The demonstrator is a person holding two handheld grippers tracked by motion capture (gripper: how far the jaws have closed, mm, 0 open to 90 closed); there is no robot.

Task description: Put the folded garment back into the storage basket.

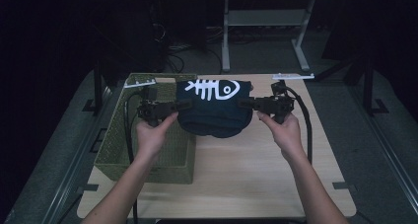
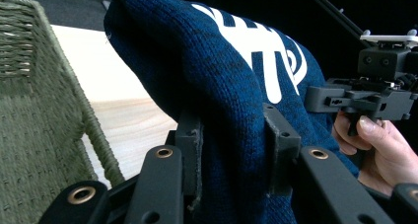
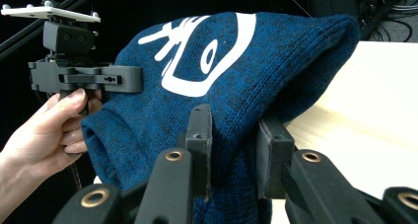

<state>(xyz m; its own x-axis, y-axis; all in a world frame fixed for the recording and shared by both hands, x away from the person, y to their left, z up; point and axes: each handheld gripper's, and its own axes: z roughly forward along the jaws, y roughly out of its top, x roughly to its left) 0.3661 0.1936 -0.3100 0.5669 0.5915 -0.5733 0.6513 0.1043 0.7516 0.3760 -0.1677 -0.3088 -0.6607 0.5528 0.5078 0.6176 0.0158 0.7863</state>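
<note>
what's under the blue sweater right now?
The blue sweater hangs clamped between both hand-held grippers, left and right, above bare wooden table beside the green basket. The tabletop directly beneath is covered.

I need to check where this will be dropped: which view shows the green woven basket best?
The high view: it shows the whole green woven basket on the table's left, open top and front wall, below the left claw. The left gripper view catches just one woven corner at its edge.

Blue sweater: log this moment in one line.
blue sweater: folded, held above table | left gripper: shut on sweater | right gripper: shut on sweater | green basket: at left
</note>
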